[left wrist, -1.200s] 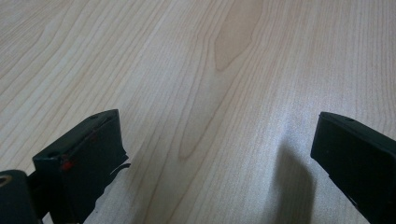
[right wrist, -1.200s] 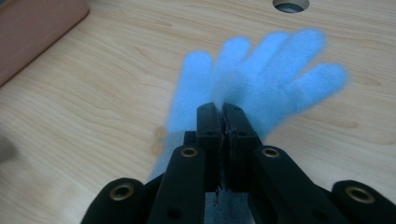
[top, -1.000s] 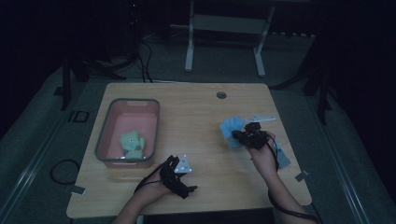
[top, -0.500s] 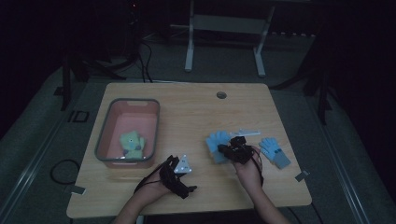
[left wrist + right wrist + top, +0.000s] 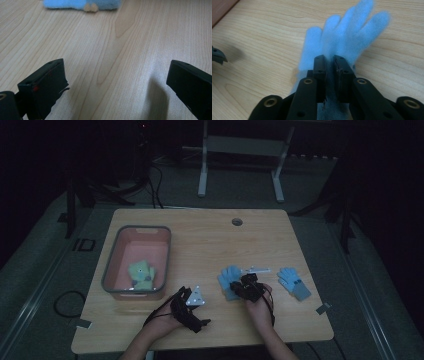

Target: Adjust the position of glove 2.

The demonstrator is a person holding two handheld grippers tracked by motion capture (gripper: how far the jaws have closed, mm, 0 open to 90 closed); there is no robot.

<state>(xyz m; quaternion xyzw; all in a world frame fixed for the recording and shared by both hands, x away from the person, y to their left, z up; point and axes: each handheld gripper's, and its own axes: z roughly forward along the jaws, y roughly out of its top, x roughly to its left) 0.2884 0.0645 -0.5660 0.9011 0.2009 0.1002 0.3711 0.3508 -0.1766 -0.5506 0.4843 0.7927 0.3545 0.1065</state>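
A fluffy light-blue glove lies flat on the wooden table, fingers pointing away from my right gripper. That gripper's jaws straddle the glove's cuff with a slim gap; they have just been opening and the fabric still sits between them. In the high view the right gripper rests over this glove at centre right. A second blue glove lies further right. My left gripper stands open and empty just above bare wood, at the front centre.
A pink bin with a grey rim stands at the left and holds a green glove. A small pale strip lies between the two blue gloves. A round hole marks the table's far side.
My right gripper carried the blue glove from the right side down and toward the table's middle, and the glove now lies on the wood. The left gripper stayed put.
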